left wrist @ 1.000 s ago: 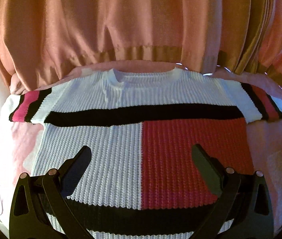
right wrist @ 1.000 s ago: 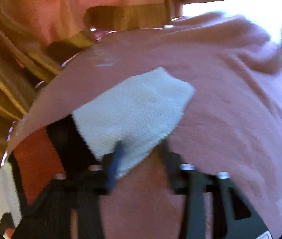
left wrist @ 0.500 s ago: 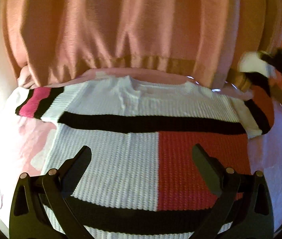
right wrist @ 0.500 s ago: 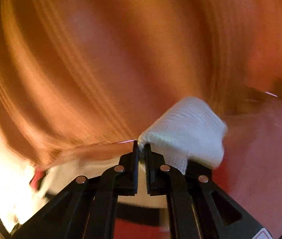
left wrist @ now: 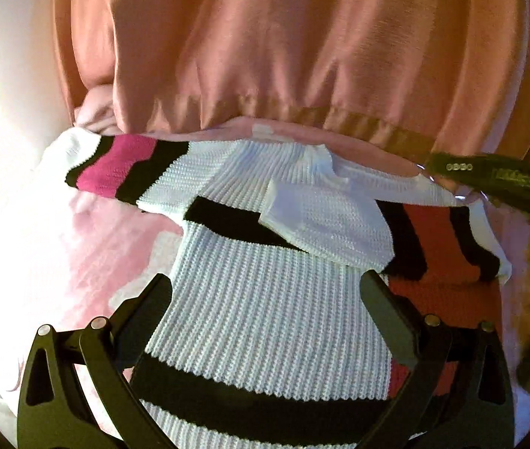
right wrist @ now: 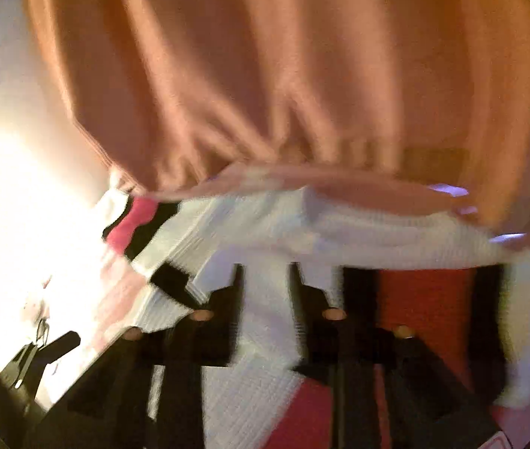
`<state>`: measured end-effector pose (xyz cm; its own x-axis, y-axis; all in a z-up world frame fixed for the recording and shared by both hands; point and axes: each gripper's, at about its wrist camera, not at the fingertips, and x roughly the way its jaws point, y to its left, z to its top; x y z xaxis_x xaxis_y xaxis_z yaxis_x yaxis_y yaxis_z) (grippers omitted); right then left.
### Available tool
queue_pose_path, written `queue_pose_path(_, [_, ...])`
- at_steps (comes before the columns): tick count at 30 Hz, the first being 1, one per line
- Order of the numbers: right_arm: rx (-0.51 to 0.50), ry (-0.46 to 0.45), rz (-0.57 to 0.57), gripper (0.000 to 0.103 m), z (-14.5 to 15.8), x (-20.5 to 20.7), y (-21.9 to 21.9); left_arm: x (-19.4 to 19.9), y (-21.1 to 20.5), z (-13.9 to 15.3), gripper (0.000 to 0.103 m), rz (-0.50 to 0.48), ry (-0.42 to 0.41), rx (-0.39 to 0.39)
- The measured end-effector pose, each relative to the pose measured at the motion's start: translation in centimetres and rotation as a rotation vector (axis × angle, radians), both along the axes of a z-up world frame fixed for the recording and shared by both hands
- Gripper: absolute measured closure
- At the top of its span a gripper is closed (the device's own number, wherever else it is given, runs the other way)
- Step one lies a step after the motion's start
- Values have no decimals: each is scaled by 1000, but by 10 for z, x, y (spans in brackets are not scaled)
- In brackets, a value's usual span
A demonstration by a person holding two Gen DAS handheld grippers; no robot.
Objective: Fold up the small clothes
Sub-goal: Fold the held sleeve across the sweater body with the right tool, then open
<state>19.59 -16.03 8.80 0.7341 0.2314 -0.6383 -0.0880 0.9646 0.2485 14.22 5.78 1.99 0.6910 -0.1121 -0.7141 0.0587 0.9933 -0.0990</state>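
The left gripper (left wrist: 265, 299) is held wide open and empty above the knit sweater (left wrist: 265, 321), whose lower hem is cut off behind its fingers. The right gripper (right wrist: 265, 288) is smeared by blur, its jaws seen parted over the folded-in white sleeve (right wrist: 265, 321), nothing visibly clamped. Beyond the sweater's collar, the pink sheet (left wrist: 59, 262) is bounded by a hanging peach curtain (left wrist: 283, 37); no writing can be read.
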Motion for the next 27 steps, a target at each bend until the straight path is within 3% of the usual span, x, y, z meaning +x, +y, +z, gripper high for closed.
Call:
queue_pose_path(3, [-95,16,-128,55,5,-29,-37,19,-8,-5,5,-83,51,-42])
queue_pose_path(5, [-171,45,-213,52,0,-59,-71,40,-14,-15,5,-86,85,-43])
queue_pose_path(9, [-209,115,-311,50,-42,-87,-117,74,-18,-39,5,-19,174,-115])
queue_pose_path(12, [-210,240,-312,50,-82,-82,-141,93,-28,-59,7,11,221,-132])
queue_pose_path(14, [-206,248,-302,50,-94,-81,-149,102,-32,-70,19,33,242,-143])
queue_pose_path(16, [-211,253,-290,50,-100,-77,-153,109,-37,-78,38,24,271,-166])
queue_pose_path(17, [-204,250,-281,50,-103,-75,-156,111,-38,-77,41,29,263,-156])
queue_pose_path(22, [-150,262,-257,52,-117,-55,-153,119,-45,-59,87,-1,171,-126])
queue_pose_path(24, [-133,278,-250,88,-126,-48,-147,122,-41,-49,91,3,128,-125])
queue_pose_path(27, [-92,220,-287,89,-107,-49,-148,128,-29,-36,93,16,70,-129])
